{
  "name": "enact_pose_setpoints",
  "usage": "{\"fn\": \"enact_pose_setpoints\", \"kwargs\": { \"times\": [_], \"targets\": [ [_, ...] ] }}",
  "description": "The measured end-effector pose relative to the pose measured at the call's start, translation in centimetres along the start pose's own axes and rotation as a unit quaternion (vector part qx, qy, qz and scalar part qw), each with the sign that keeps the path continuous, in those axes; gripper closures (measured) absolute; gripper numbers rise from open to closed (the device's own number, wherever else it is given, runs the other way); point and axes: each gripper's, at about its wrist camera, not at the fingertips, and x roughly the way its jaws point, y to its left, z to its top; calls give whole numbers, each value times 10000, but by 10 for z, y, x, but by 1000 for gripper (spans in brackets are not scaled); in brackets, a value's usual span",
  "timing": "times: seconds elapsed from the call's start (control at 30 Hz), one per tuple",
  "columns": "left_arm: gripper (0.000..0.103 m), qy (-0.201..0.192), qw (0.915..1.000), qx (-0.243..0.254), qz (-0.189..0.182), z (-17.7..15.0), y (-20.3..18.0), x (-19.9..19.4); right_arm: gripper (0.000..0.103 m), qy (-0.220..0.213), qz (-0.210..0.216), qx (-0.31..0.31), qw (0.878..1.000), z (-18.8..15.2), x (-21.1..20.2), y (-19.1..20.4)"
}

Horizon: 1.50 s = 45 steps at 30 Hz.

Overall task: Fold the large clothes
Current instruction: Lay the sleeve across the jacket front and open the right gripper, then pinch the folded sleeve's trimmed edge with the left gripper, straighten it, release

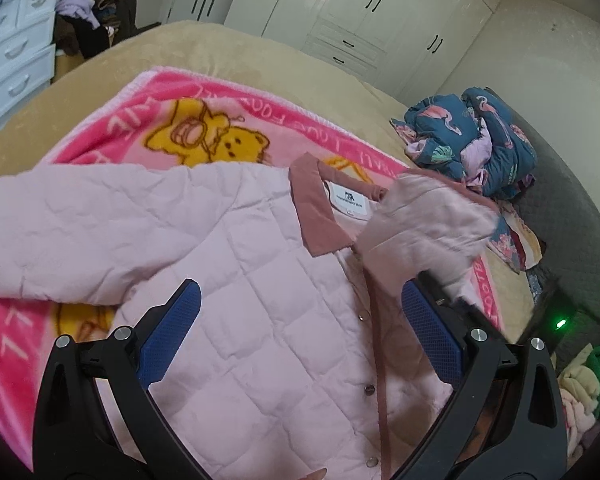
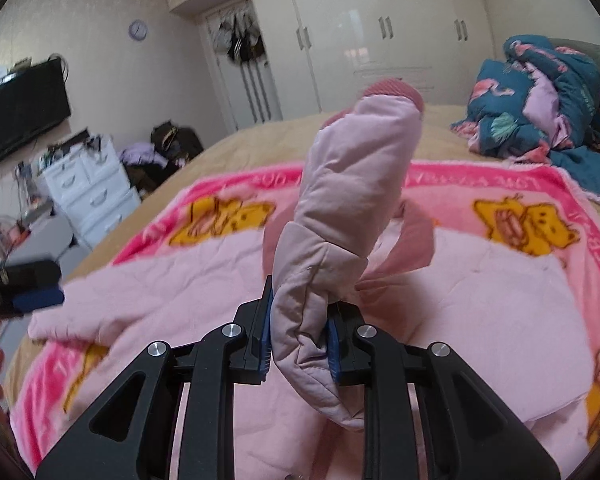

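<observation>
A pale pink quilted jacket (image 1: pixel 260 280) with a dusty-rose collar (image 1: pixel 320 208) lies front up on a pink bear-print blanket (image 1: pixel 204 120) on the bed. My left gripper (image 1: pixel 300 320) is open and empty, hovering over the jacket's chest beside the snap placket. My right gripper (image 2: pixel 300 336) is shut on the jacket's sleeve (image 2: pixel 340 220) and holds it up above the jacket body (image 2: pixel 480 300); the rose cuff (image 2: pixel 392 92) points away. That lifted sleeve shows blurred in the left wrist view (image 1: pixel 424 224). The left gripper also shows at the left edge of the right wrist view (image 2: pixel 36 296).
A crumpled blue flamingo-print quilt (image 1: pixel 472 140) lies at the bed's far right, also in the right wrist view (image 2: pixel 540 104). White wardrobes (image 2: pixel 380 40) stand behind the bed. A white drawer unit (image 2: pixel 88 188) and a pile of clothes (image 2: pixel 160 152) stand at the left. The tan bedspread (image 1: pixel 220 52) surrounds the blanket.
</observation>
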Motion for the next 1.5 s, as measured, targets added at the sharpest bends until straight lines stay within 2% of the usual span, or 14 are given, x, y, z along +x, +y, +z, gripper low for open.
{"fn": "enact_pose_setpoints", "kwargs": {
  "times": [0.27,0.43,0.47,0.57,0.67,0.77,0.9,1.13,1.23,1.33,1.37,1.4,1.43,1.5],
  "targets": [
    [9,120,9995,-227,-158,-8,5,9,73,605,225,-290,9975,-38,24,24],
    [9,267,9989,-317,-230,-13,7,17,68,785,237,-409,9958,-51,29,32],
    [9,299,9988,-330,-227,-14,8,18,64,810,272,-392,9956,-51,29,30],
    [9,410,9979,-397,-291,-17,10,24,39,903,505,-208,9944,-53,26,29],
    [9,518,9969,-472,-353,-19,11,31,36,986,540,-271,9933,-60,19,33],
    [9,682,9951,-549,-453,-24,11,41,23,924,794,-75,9925,-67,1,30],
    [9,968,9911,-726,-547,-34,15,61,23,816,818,143,9932,-70,-26,15],
    [9,1372,9820,-1232,-400,-55,36,96,23,670,204,539,9961,-78,-69,-33],
    [9,1317,9830,-1231,-340,-60,36,101,23,603,-44,818,9948,-87,-87,-58],
    [9,1259,9875,-933,-166,-60,28,102,23,586,-238,1104,9919,-98,-103,-83],
    [11,1229,9892,-791,-136,-61,24,103,23,608,-293,1162,9909,-103,-107,-89],
    [23,1192,9903,-702,-101,-61,21,103,23,659,-401,1246,9892,-106,-110,-98],
    [39,1166,9912,-608,-119,-62,18,103,23,699,-469,1317,9877,-109,-112,-104],
    [44,1102,9928,-469,-78,-62,14,103,23,754,-607,1518,9837,-113,-118,-119]
  ]
}}
